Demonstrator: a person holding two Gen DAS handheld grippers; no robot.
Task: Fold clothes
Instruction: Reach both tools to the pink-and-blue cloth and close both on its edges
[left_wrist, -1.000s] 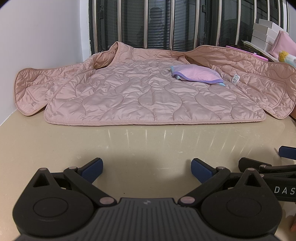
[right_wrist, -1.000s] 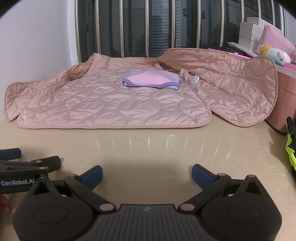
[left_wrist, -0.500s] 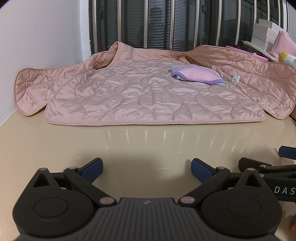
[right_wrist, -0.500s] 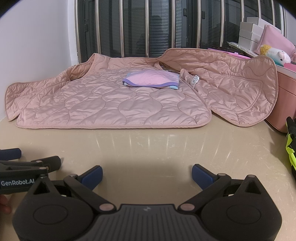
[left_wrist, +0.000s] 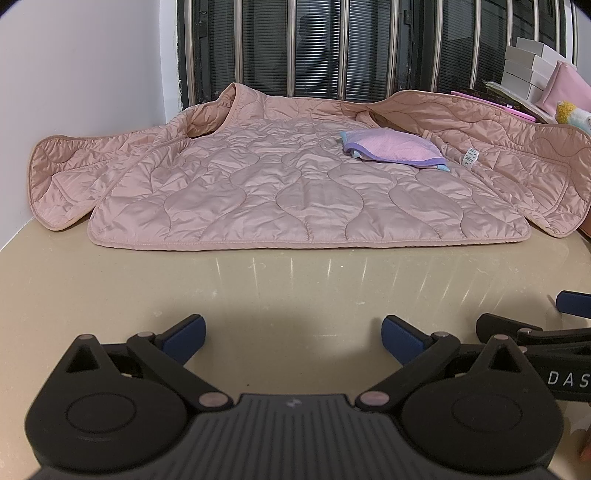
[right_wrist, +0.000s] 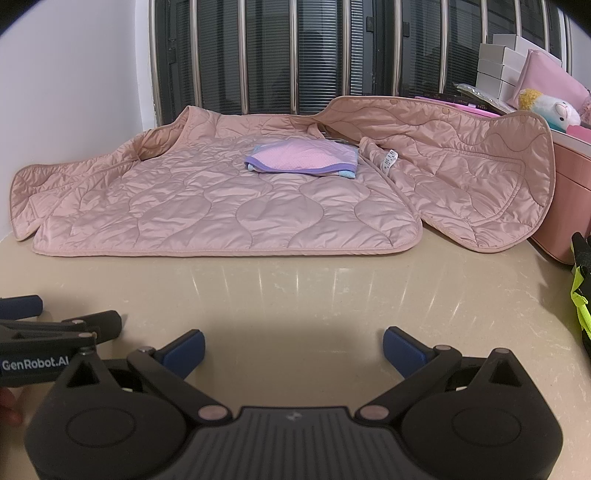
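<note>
Lying across the far half of the tabletop (left_wrist: 295, 288), one pink quilted jacket (left_wrist: 295, 188) sits well apart from both grippers, its hem parallel to the near edge. The left gripper (left_wrist: 293, 334) and the right gripper (right_wrist: 293, 345) rest low by the near edge, side by side, each with its blue-padded jaws spread wide and holding nothing. The jacket is spread flat, one sleeve reaching the left edge against the wall, the other flap draped toward the right edge against a pink box (right_wrist: 570, 184). One small folded purple garment (left_wrist: 393, 149) lies on the jacket near its collar. Count: one jacket, one purple garment, two grippers.
</note>
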